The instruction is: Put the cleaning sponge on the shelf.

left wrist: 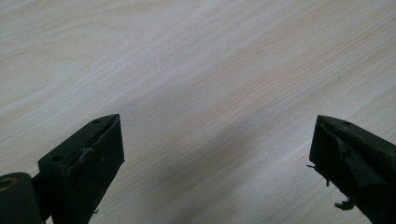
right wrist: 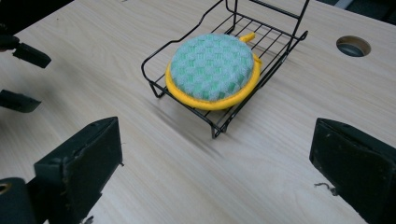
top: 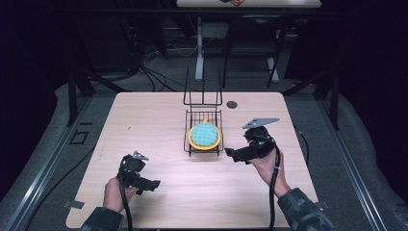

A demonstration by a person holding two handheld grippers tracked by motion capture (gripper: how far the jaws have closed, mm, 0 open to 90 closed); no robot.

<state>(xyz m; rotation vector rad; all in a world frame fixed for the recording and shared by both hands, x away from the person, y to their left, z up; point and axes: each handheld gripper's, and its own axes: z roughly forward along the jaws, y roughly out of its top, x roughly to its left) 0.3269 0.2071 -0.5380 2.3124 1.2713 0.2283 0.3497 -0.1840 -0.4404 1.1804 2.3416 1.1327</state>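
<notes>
Low in the frame, two sleeved forearms come in over the pale wood surface (top: pixel 144 120). The left gripper (top: pixel 153 185) sits at lower left, its jaws spread over bare wood. The right gripper (top: pixel 230 155), right of centre, has its jaws spread too, with nothing between them. Just beyond it, mid-frame, a green pad (top: pixel 204 135) with a yellow rim lies in a black wire rack (top: pixel 204 111). A round hole (top: pixel 232 104) marks the surface behind. Farther up, cables trail across the dark floor (top: pixel 159 72) beneath another table (top: pixel 250 4).
</notes>
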